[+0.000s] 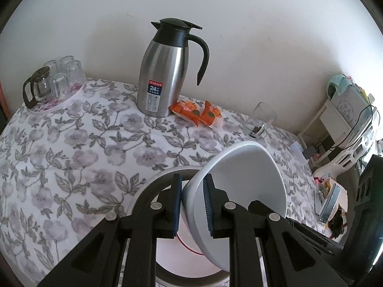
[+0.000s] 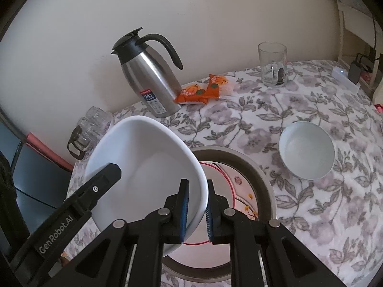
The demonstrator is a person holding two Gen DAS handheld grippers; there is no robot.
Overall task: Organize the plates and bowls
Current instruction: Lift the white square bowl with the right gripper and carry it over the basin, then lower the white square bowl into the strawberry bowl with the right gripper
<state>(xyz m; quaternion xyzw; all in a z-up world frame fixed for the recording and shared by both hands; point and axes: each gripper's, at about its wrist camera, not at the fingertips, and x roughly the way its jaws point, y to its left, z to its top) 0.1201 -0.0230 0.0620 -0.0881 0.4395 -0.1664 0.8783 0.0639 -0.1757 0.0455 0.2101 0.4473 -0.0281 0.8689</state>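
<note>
A white bowl (image 1: 241, 179) is held tilted above a plate with a grey rim and red line (image 1: 153, 179). My left gripper (image 1: 192, 205) is shut on the bowl's left rim. My right gripper (image 2: 197, 210) is shut on the same bowl's (image 2: 143, 157) right rim, above the plate (image 2: 239, 157). The left gripper's finger (image 2: 105, 177) shows in the right wrist view, on the bowl's far rim. A second white bowl (image 2: 306, 149) stands upright on the floral tablecloth, right of the plate.
A steel thermos jug (image 1: 165, 71) stands by the wall, with orange snack packets (image 1: 196, 112) beside it. A tray of glasses and a small teapot (image 1: 52, 83) sits at the far left. A glass mug (image 2: 273, 64) stands at the back right.
</note>
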